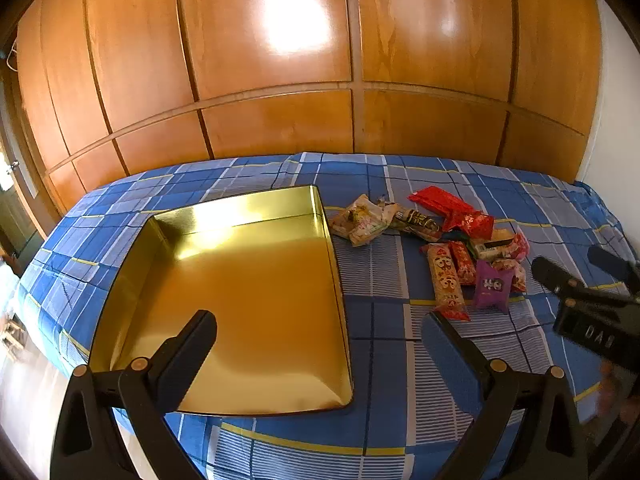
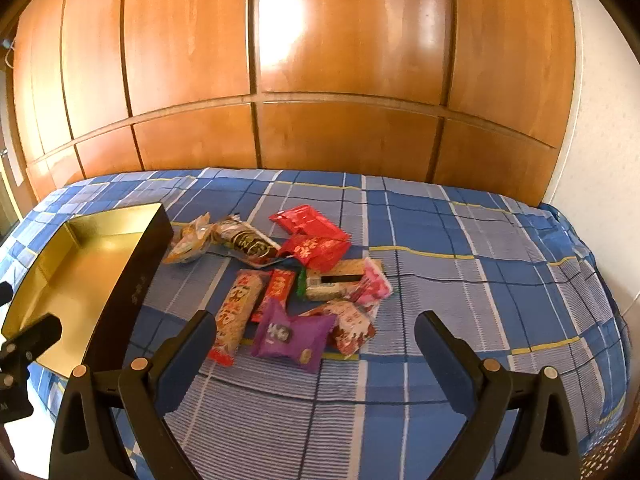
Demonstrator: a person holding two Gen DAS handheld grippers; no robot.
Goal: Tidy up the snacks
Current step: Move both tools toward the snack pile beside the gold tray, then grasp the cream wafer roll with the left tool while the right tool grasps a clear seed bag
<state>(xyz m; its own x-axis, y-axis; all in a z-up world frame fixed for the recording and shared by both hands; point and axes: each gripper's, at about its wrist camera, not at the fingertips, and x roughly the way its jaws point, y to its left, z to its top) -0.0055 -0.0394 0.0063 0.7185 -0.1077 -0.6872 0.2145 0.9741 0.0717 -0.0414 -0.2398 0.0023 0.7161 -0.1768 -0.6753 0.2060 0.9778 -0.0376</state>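
Gold tin (image 1: 256, 280) holds nothing; about ten snack packets (image 2: 292, 276) overlap, count unsure; left gripper (image 1: 320, 330) and right gripper (image 2: 316, 330) both spread.

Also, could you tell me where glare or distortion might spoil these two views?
Left wrist view: a blown-out white reflection on the wardrobe doors, and the gold tin mirrors light along its far wall; the fisheye bows the panel lines. Right wrist view: a milder reflection on the doors, the snack pile evenly lit and readable, edges curved.
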